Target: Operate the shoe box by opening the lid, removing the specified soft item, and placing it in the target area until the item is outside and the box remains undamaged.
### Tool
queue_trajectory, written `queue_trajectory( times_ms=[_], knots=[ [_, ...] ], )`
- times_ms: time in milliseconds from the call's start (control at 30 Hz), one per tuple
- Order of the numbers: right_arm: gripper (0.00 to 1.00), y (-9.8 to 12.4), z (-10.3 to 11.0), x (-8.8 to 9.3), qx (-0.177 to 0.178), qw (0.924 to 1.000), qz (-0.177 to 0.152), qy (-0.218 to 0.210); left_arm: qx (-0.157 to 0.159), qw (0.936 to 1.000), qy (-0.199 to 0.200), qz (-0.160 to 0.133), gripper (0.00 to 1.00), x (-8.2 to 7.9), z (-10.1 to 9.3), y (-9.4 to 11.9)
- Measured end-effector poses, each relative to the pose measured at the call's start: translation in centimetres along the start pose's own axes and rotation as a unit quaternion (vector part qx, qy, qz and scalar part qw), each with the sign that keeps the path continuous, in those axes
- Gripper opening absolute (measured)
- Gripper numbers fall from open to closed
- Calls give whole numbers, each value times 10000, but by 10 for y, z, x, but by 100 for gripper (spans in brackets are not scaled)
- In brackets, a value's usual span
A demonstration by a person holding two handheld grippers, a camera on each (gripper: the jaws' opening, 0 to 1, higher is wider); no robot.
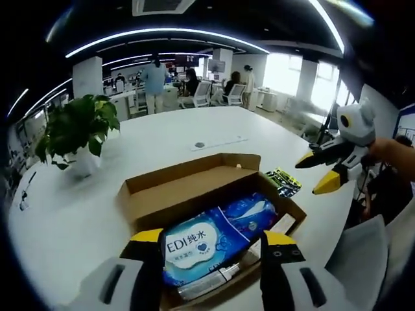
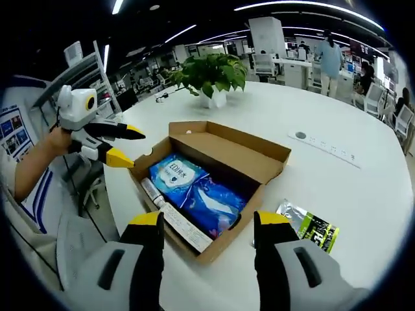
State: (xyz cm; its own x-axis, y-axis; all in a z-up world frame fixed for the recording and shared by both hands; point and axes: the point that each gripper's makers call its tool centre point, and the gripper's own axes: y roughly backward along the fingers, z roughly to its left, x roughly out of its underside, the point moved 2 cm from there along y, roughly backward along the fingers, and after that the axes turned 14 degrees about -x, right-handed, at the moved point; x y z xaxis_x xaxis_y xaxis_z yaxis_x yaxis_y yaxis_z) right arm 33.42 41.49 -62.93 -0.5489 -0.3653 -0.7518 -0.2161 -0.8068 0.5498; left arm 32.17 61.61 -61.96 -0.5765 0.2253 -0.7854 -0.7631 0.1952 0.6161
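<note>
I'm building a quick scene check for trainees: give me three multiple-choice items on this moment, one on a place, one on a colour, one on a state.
1. Where does the small green and black packet lie?
A. inside the shoe box
B. on the white table beside the shoe box
C. under the potted plant

2. What colour is the soft pack in the shoe box?
A. red
B. blue
C. grey

3. How is the shoe box lid?
A. open
B. taped shut
C. lying on the floor

Answers: 1 B, the packet rests on the white table just outside the box wall. 2 B, the wrapper is blue with a white label. 3 A, the lid is folded back and the contents show.
</note>
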Motion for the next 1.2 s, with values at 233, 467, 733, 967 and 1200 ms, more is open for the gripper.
queue_trajectory(
  times_ms=[233, 467, 733, 967, 1200],
  knots=[
    [49, -17, 4, 0, -127, 9999, 82, 21, -113, 9997, 159, -177, 53, 9, 19, 2],
    [44, -37, 9, -1, -234, 9996, 128, 37, -309, 9990, 287, -172, 46, 30, 36, 5],
    [38, -58, 10, 4, -312, 9990, 288, 109, -530, 9975, 446, -117, 37, 55, 51, 3],
    [36, -76, 14, 8, -421, 9982, 408, 142, -743, 9963, 424, 57, 31, 73, 60, -1],
    [32, -95, 15, 14, -525, 9969, 556, 180, -890, 9937, 586, 333, 24, 90, 65, -5]
  ],
)
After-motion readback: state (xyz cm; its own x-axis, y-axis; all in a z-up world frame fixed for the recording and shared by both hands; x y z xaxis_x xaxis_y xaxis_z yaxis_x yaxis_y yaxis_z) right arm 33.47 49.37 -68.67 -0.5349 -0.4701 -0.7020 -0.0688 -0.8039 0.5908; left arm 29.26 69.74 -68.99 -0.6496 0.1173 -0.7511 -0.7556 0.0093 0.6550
